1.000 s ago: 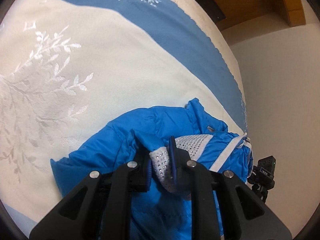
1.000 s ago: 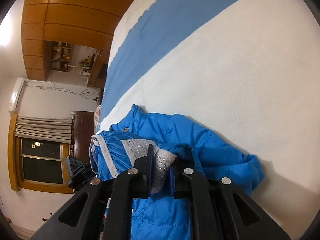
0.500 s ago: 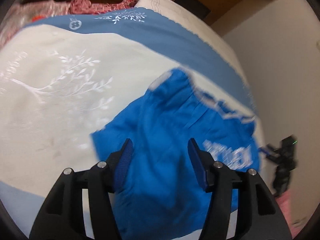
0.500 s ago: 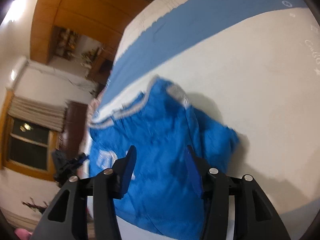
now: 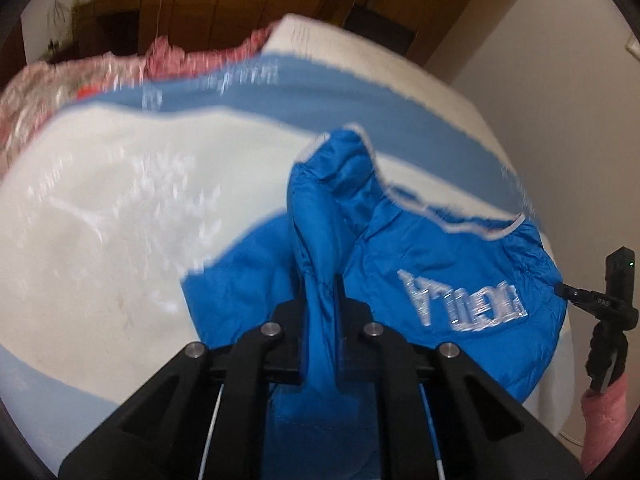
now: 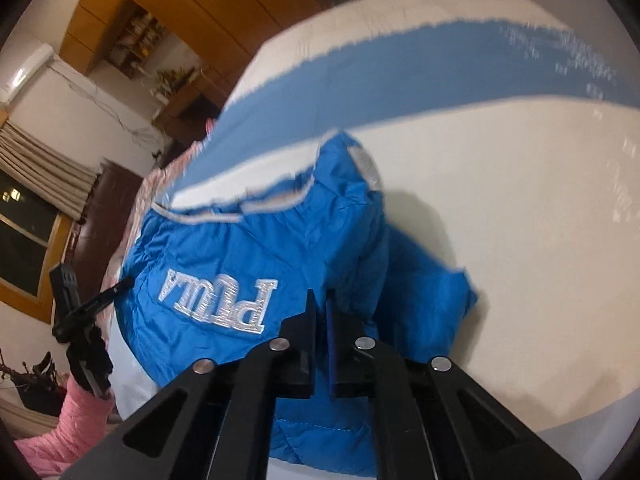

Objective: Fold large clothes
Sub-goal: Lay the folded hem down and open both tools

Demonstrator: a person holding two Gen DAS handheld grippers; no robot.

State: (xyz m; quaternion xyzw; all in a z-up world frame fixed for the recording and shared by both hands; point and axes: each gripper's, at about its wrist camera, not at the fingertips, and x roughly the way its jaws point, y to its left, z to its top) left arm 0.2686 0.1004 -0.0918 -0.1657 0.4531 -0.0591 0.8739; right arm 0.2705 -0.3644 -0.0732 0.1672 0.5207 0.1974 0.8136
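A bright blue padded jacket (image 5: 460, 264) with a silver embroidered logo and grey-white trim lies bunched on a white and blue bedspread (image 5: 120, 208). My left gripper (image 5: 322, 292) is shut on a raised fold of the jacket's blue fabric. In the right wrist view the jacket (image 6: 240, 256) fills the middle. My right gripper (image 6: 320, 304) is shut on the jacket's near edge, its jaws almost together on a thin layer of blue fabric. The picture is blurred by motion.
A pink and red quilt (image 5: 60, 80) lies at the far end of the bed. Wooden wardrobes (image 6: 132, 8) line the wall. The other gripper on a pink sleeve shows at the bed's edge (image 5: 608, 300) (image 6: 76, 320). A window with curtains (image 6: 28, 208) is at the left.
Both grippers were shut on the jacket's lining, opened half a second ago above the spread jacket, and are now shut again on new folds of blue fabric.
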